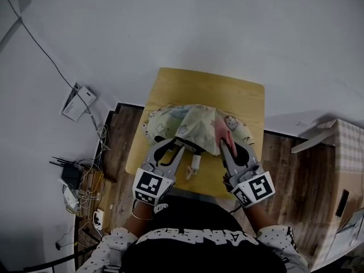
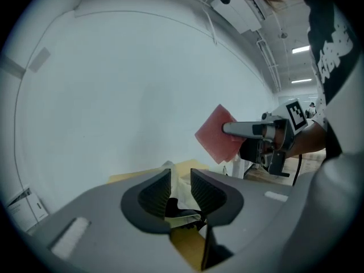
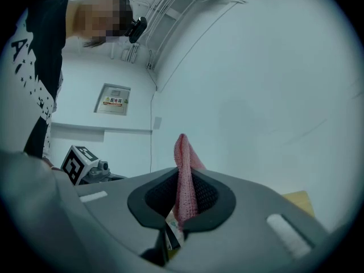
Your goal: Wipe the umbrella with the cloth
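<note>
Umbrella [image 1: 193, 124] lies crosswise on table [image 1: 239, 95]; right tongs [image 3: 181, 195], pinching cloth [image 3: 183, 169], sit by its right end (left tongs [image 2: 181, 189] spread, nearer its left).

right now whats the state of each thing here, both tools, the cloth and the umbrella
left tool: open, jaws apart, gripping nothing
right tool: shut on cloth
cloth: pinched at one edge, the rest sticking out free
umbrella: collapsed, canopy loose and crumpled, lying on table
</note>
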Demonstrator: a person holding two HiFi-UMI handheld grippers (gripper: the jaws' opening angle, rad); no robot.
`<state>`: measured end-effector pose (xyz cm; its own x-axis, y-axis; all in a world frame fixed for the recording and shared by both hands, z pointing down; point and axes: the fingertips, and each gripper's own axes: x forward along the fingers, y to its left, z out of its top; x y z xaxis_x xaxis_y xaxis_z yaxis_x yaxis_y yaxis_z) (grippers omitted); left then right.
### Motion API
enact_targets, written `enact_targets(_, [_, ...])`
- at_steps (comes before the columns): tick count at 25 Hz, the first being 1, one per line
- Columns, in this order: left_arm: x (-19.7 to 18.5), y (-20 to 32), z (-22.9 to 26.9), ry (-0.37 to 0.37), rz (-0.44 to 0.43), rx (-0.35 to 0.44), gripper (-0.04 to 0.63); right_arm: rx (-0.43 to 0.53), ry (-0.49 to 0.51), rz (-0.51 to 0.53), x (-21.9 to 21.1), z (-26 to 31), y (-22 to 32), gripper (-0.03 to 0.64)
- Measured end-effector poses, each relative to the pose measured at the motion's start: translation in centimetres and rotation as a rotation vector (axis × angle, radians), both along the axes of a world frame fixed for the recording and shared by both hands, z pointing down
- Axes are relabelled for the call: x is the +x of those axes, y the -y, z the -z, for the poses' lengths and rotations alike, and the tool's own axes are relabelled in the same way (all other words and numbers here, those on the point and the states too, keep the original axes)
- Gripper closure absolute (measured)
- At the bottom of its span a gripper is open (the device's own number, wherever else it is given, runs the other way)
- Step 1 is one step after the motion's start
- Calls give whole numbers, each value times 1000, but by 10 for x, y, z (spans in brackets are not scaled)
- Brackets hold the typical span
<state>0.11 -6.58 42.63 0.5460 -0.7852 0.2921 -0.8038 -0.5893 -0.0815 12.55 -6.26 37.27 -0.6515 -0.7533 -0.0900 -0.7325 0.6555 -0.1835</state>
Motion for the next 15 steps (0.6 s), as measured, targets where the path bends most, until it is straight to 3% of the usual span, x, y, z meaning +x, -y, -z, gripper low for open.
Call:
enact_targets(6, [-12, 11, -24, 18, 18, -51, 474, 15, -53, -13, -9, -7, 14, 586])
enact_targets(15, [-21, 38, -52, 38, -24, -113, 445, -34, -68, -61, -10, -21, 49, 586])
